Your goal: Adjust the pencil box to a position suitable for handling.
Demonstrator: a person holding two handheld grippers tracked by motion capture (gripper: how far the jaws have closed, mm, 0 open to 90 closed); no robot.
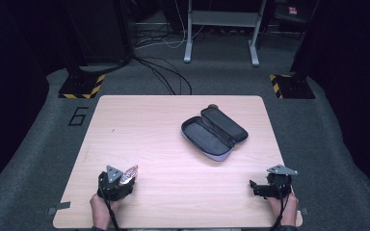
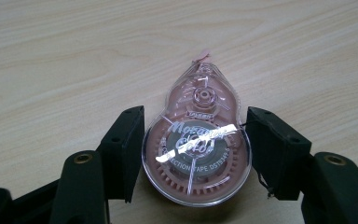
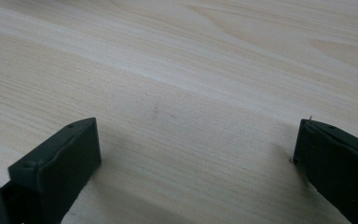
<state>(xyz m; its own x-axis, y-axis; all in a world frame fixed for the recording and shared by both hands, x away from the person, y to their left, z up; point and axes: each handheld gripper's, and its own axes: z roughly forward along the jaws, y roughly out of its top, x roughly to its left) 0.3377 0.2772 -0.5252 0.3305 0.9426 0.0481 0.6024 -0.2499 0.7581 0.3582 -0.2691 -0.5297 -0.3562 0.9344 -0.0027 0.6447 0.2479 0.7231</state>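
A clear pink correction tape dispenser (image 2: 196,144) lies flat between the black jaws of my left gripper (image 2: 195,140), and both jaws press against its sides. In the high view the dispenser (image 1: 130,172) sticks out of the left gripper (image 1: 125,178) near the table's front left, pointing toward the far right. At the front right my right gripper (image 1: 256,188) stands open, and in the right gripper view (image 3: 196,144) there is bare wood between its jaws. An open dark pencil case (image 1: 214,132) lies right of the table's centre, well away from both grippers.
The light wooden table (image 1: 144,125) holds a small brown object (image 1: 213,106) just behind the pencil case. Grey carpet surrounds the table. Beyond the far edge are cables (image 1: 166,72), a white stand (image 1: 220,29) and yellow-black striped bases (image 1: 82,86).
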